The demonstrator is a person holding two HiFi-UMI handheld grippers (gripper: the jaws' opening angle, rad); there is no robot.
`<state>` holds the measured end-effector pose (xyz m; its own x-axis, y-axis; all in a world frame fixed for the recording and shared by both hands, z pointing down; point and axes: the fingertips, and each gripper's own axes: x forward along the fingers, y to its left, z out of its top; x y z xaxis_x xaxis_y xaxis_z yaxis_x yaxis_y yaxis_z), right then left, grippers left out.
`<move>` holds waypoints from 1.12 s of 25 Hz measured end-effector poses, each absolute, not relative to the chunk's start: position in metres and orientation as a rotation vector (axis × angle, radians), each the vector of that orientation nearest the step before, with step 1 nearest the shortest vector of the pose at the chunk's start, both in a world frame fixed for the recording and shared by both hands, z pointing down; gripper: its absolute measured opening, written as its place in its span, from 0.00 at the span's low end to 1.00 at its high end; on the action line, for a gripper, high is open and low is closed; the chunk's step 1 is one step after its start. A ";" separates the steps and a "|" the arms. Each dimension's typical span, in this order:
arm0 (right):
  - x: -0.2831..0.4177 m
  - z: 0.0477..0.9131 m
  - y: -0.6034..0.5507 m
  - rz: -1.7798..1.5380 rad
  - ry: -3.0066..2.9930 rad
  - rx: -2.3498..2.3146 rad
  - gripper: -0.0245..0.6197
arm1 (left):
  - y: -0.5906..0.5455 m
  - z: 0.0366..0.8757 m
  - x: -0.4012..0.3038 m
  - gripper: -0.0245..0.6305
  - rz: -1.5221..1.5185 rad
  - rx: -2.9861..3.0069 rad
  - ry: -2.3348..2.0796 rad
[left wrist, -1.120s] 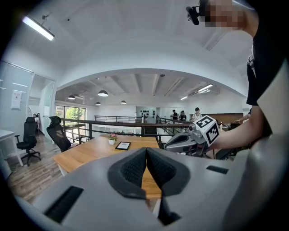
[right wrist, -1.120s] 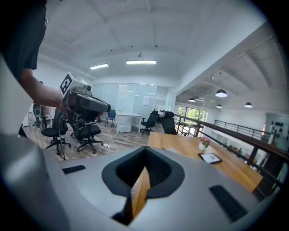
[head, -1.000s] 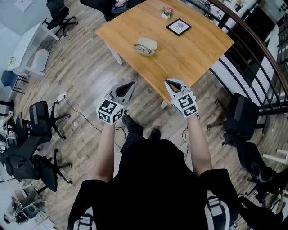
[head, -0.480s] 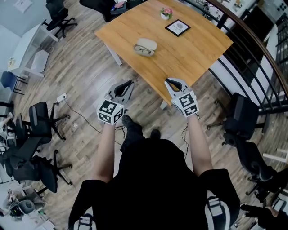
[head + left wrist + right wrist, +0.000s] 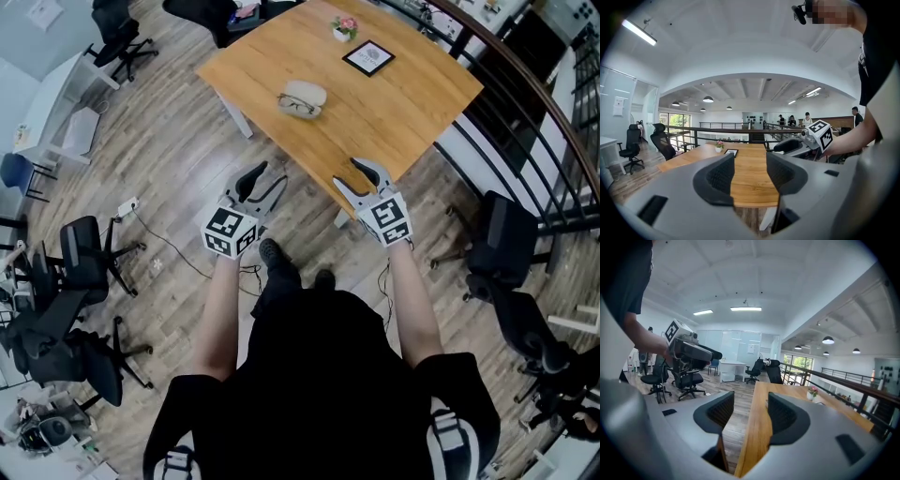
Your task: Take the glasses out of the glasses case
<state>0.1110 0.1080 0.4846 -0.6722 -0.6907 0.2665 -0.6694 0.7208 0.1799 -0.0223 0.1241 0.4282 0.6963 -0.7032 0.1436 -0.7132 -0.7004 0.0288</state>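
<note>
A pale grey glasses case (image 5: pixel 303 95) lies on the wooden table (image 5: pixel 394 103), with a pair of dark-framed glasses (image 5: pixel 297 105) at its near side. Both grippers hang in front of the table's near corner, well short of the case. My left gripper (image 5: pixel 262 182) is over the floor, its jaws opening with nothing between them. My right gripper (image 5: pixel 361 176) is at the table's edge, jaws also opening and empty. In the left gripper view the left gripper (image 5: pixel 745 174) faces along the tabletop (image 5: pixel 750 183). The right gripper (image 5: pixel 746 413) looks along the table's edge (image 5: pixel 757 427).
A small potted flower (image 5: pixel 347 26) and a dark framed picture (image 5: pixel 372 57) stand at the table's far side. Office chairs (image 5: pixel 84 253) stand on the wooden floor at left, another chair (image 5: pixel 502 244) at right by a curved railing (image 5: pixel 534 103). A cable runs across the floor.
Both grippers' jaws have spread from shut to open. The hands have stayed in about the same place.
</note>
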 end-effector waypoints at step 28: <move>0.067 0.503 0.048 0.040 -2.579 1.154 0.47 | 0.049 0.447 -0.072 0.40 0.209 2.823 -0.994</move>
<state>0.0666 0.0481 0.5026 -0.6254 -0.7225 0.2946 -0.7313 0.6745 0.1017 -0.0716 0.0486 0.4467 0.7718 -0.6108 0.1769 -0.6304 -0.7714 0.0868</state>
